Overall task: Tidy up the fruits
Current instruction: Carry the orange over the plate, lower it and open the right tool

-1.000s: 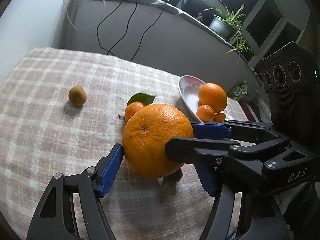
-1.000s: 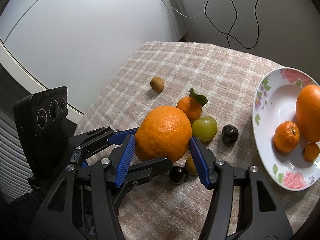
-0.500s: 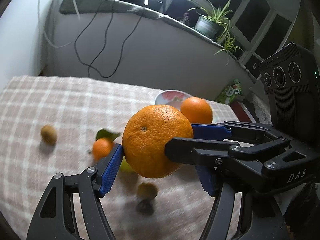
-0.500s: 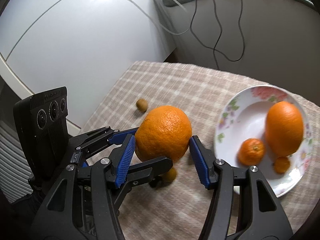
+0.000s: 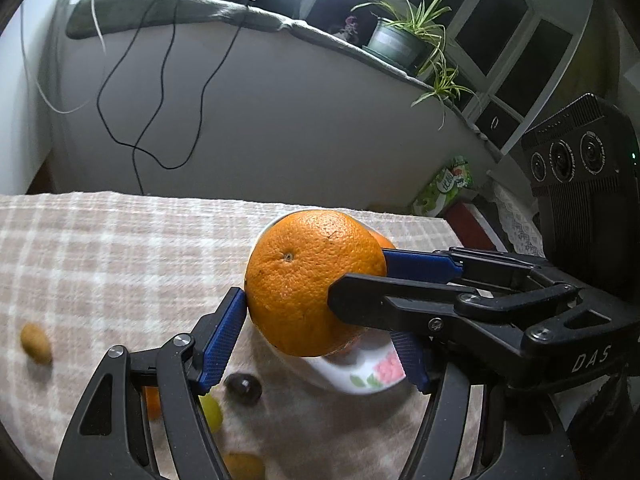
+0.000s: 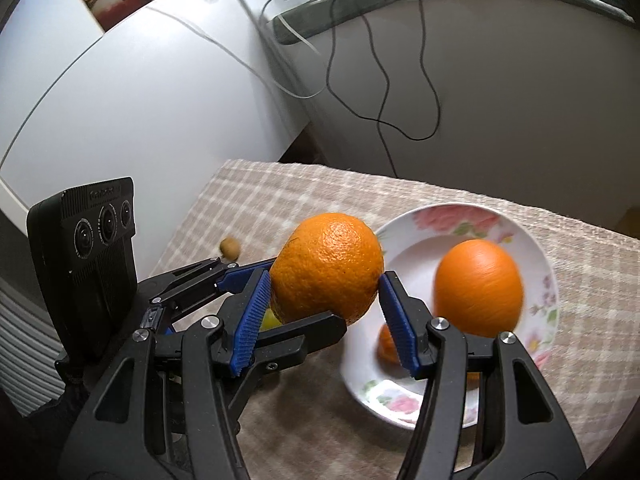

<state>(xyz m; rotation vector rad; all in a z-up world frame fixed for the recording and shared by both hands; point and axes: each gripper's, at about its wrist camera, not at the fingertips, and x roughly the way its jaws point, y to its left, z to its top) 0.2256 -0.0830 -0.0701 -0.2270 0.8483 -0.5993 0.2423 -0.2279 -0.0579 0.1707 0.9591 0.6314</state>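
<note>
Above the plate's [image 6: 538, 248] near rim, I am holding the big orange [image 6: 327, 266] pinched between both grippers, left gripper [image 5: 320, 308] and right gripper [image 6: 326, 312] each clamped on it; uneven pressure risks it slipping and rolling across the worktop [image 5: 120, 256].

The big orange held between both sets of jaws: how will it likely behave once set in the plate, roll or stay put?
The big orange is round, so it may roll on release. The plate is dished, which should contain it. The smooth orange already there leaves less room, so they may bump together.
</note>
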